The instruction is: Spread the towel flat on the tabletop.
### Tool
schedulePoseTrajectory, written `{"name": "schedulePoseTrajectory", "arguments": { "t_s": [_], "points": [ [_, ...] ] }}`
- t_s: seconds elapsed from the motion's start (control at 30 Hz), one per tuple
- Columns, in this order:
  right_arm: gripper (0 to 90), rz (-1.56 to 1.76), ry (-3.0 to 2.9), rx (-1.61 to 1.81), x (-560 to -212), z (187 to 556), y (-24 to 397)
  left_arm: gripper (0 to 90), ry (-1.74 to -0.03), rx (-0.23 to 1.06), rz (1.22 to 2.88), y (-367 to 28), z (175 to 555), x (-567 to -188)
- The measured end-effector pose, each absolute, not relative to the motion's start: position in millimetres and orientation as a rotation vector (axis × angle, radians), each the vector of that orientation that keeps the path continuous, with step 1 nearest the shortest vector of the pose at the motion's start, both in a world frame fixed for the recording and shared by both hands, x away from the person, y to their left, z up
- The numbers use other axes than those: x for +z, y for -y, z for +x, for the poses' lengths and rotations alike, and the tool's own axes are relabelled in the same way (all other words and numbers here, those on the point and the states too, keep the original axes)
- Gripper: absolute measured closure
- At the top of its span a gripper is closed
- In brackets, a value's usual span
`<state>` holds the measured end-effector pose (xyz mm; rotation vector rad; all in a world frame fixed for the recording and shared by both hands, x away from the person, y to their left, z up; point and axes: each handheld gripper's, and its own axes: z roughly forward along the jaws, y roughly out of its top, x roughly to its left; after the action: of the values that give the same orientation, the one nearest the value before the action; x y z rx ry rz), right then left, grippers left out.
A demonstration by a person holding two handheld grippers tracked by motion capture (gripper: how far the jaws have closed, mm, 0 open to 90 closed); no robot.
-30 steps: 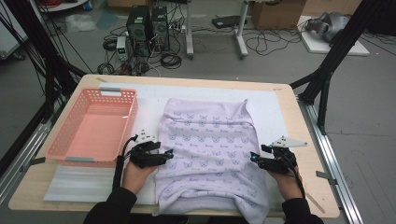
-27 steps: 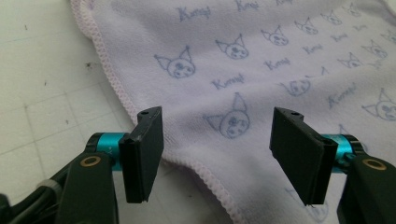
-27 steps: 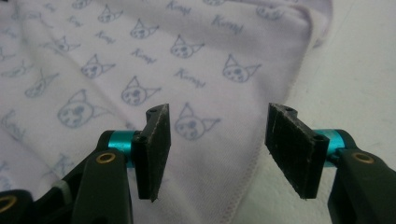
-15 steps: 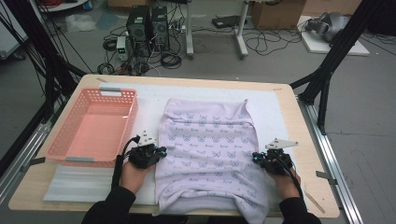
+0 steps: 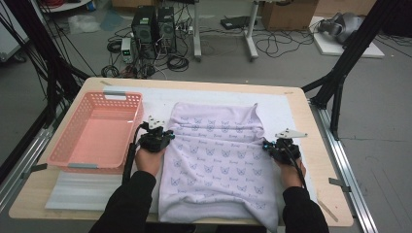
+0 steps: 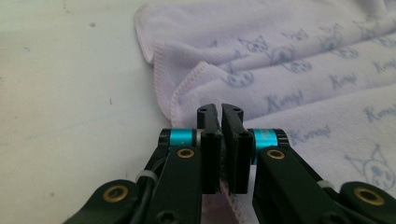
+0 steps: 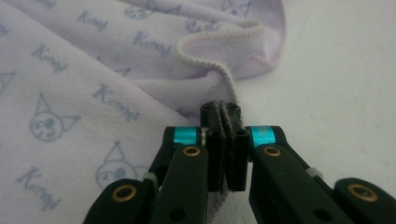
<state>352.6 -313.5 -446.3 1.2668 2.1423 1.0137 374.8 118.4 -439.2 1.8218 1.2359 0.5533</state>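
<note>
A lilac printed towel lies spread across the white mat on the wooden table, its near end hanging over the table's front edge. A pink plastic basket stands just beside it on the person's left, with nothing visible inside.

Left gripper: jaws closed on the towel's left hem. In the left gripper view the stitched edge runs between the black jaws and comes out below them, with only a thin fold caught.

Right gripper: jaws closed on the right hem at about the same level. In the right gripper view the jaws meet tight on the edging, and a loop of hem stands up just ahead of them.

Judgement: both sides are pinched for a fold or lift of the towel.

Risks noted:
- Both bites are shallow and sit at the very edge. Soft terry could slip out if the hands pull apart or rise quickly.
- The puckered hem at the right jaws suggests bunched cloth; a crease may carry into the fold.
- The hanging near end adds drag, and uneven lifting could skew the towel.
- The left hand works near the basket, so a wide swing could knock its rim.
</note>
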Motion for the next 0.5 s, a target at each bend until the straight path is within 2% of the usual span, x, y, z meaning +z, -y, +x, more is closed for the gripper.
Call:
{"name": "schedulePoseTrajectory", "arguments": {
  "t_s": [0.13,0.23,0.27,0.3,0.33,0.4,0.5],
  "points": [
    [89.0,1.273,-2.094,0.991,-445.4,367.0,310.9,85.7,-1.249,0.574,1.79,-117.5,387.1,-442.9],
    [88.9,1.352,-2.015,1.089,-442.5,372.7,315.5,84.1,-1.255,0.513,1.739,-119.8,388.2,-444.1],
    [87.8,1.364,-2.008,1.112,-442.2,372.6,315.9,79.1,-1.23,0.514,1.754,-119.1,385.7,-442.5],
    [85.5,1.353,-2.028,1.097,-442.1,371.8,315.5,66.7,-1.221,0.501,1.758,-118.5,383.5,-441.1],
    [77.4,1.351,-2.05,1.08,-442.1,370.0,314.0,56.3,-1.221,0.474,1.758,-118.2,380.6,-439.5],
    [66.0,1.341,-2.058,1.058,-441.2,363.7,314.0,47.7,-1.19,0.449,1.765,-118.2,371.3,-437.1],
    [56.6,1.317,-2.061,1.086,-437.7,349.5,316.7,39.7,-1.142,0.421,1.818,-115.2,354.4,-437.3]
  ]
}}
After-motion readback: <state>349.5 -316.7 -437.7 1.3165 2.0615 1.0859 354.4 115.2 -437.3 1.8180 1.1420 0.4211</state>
